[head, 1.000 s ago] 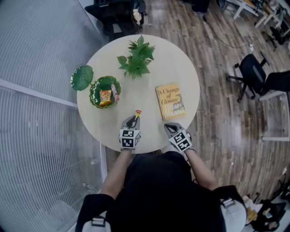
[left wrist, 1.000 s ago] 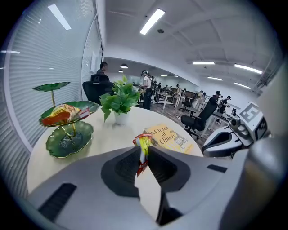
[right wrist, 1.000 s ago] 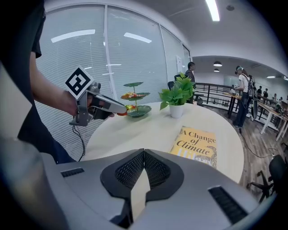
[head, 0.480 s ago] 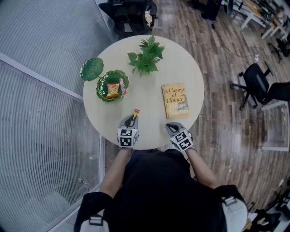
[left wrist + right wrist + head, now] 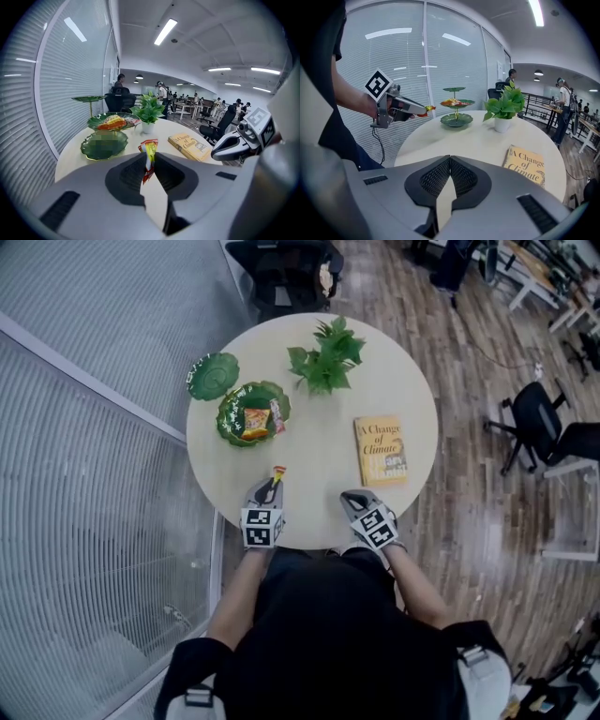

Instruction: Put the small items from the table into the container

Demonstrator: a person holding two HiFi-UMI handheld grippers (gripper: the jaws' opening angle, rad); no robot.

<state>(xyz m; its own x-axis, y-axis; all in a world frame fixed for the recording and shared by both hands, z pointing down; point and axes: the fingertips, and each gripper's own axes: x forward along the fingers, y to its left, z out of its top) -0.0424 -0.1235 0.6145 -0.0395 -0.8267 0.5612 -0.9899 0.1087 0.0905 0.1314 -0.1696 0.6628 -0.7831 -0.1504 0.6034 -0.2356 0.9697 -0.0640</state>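
Crinkly red-and-yellow foil sachet [image 5: 149,157] stands pinched in the left gripper [image 5: 273,486] jaws at the round cream worktop's [image 5: 319,465] six o'clock edge. It is well apart from the glossy green leaf-shaped tiered dish [image 5: 228,423] at ten o'clock, where shiny snack packets [image 5: 255,420] already lie. The right gripper [image 5: 449,161] jaws are clenched on nothing, and this sachet looks like the last small item left.
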